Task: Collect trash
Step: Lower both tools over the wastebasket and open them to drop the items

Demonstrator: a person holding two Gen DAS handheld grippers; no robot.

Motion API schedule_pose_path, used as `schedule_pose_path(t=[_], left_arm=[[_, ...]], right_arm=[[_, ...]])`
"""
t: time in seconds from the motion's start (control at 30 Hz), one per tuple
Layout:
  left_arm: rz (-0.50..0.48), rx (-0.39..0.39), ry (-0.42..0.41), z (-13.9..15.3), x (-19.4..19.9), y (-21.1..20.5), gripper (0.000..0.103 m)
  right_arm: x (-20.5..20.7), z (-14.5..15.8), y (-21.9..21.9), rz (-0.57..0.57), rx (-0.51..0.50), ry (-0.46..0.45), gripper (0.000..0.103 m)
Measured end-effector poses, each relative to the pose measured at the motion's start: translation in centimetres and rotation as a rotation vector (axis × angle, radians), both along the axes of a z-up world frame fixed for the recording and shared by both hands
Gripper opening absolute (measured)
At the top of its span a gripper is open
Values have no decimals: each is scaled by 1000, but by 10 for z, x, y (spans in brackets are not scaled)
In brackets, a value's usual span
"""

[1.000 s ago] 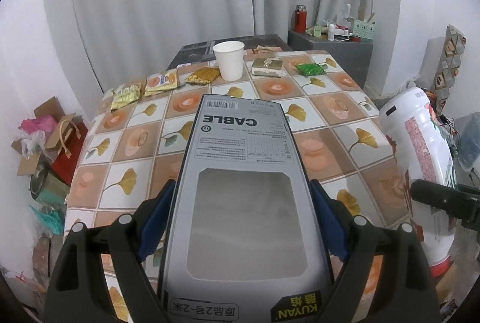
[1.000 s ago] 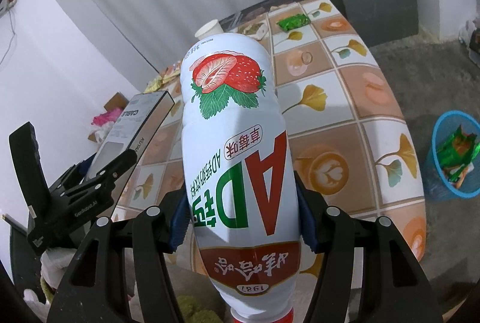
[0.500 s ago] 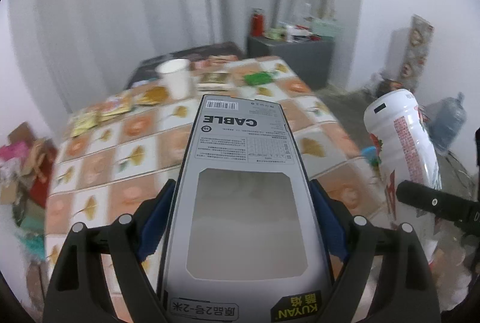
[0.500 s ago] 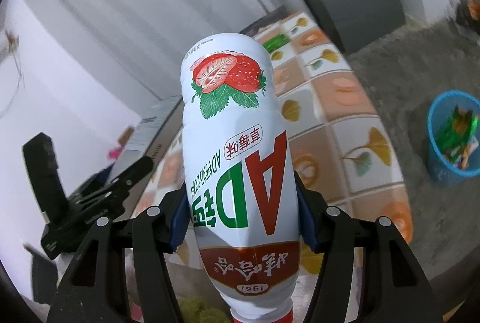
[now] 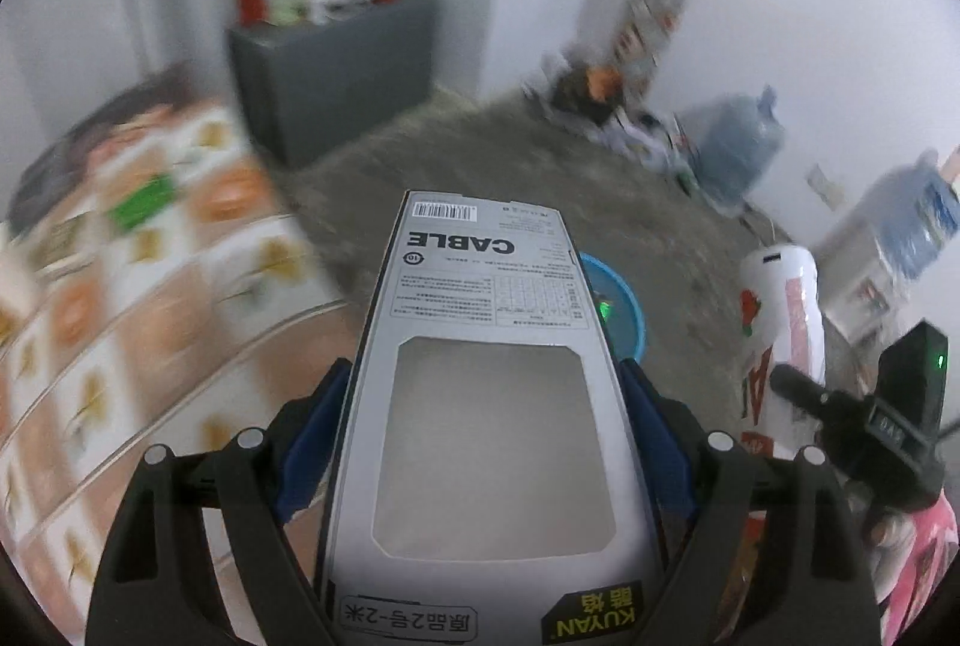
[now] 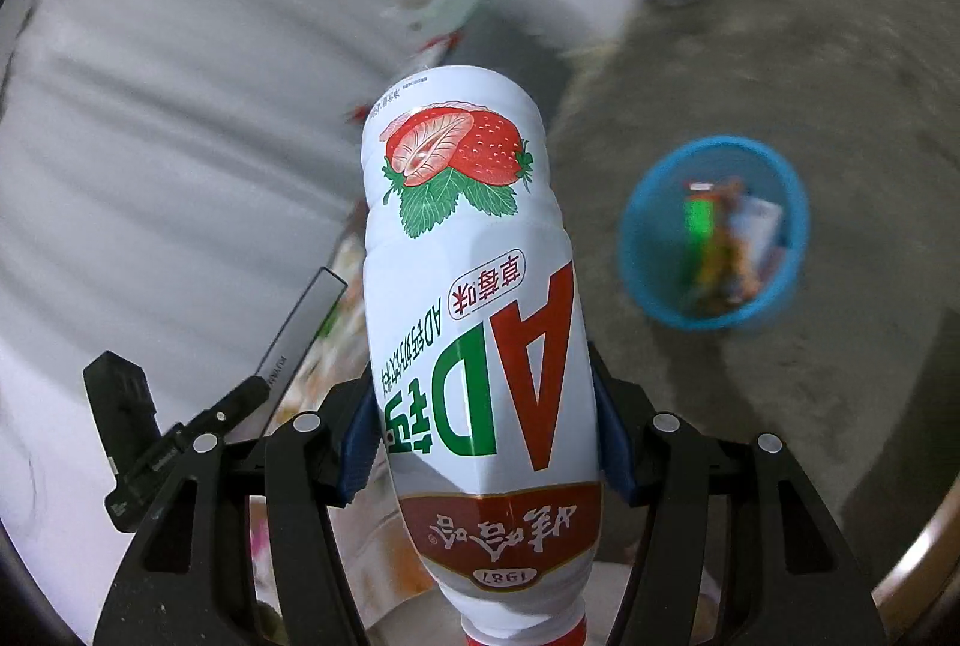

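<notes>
My left gripper (image 5: 483, 430) is shut on a grey cable box (image 5: 486, 406) with a clear window, held out in the air beyond the table's edge. My right gripper (image 6: 483, 442) is shut on a white strawberry drink bottle (image 6: 474, 298), cap toward me. The bottle also shows at the right of the left wrist view (image 5: 777, 322). A blue trash basket (image 6: 714, 232) with wrappers in it stands on the floor, ahead and to the right of the bottle. In the left wrist view the basket (image 5: 618, 310) sits just behind the box's far right edge.
The tiled table (image 5: 120, 322) with a green wrapper (image 5: 141, 202) lies to the left, blurred. A dark grey cabinet (image 5: 342, 75) stands against the wall. Clutter and a blue water jug (image 5: 741, 147) lie along the far wall. The floor is grey concrete (image 6: 780, 63).
Both grippers have swung right, away from the table and toward the floor. The blue basket has come closer in both views. Both grips are unchanged.
</notes>
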State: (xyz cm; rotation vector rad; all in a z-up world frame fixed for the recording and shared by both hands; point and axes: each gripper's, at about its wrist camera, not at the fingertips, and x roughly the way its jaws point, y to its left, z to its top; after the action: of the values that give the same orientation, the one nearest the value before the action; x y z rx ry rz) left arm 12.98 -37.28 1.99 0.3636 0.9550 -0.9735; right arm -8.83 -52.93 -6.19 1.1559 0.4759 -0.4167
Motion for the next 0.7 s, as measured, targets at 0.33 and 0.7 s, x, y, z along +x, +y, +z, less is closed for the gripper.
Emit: schedule_pose_path(t=[0.33,0.7], left_arm=[[-45,140,168,-104,36,-175,86],[35,74,329,-168,58,-243,89]], right_arm=[[28,-97,-84,-145,228,58,57],[56,-187,-148,-288,304,234,71]])
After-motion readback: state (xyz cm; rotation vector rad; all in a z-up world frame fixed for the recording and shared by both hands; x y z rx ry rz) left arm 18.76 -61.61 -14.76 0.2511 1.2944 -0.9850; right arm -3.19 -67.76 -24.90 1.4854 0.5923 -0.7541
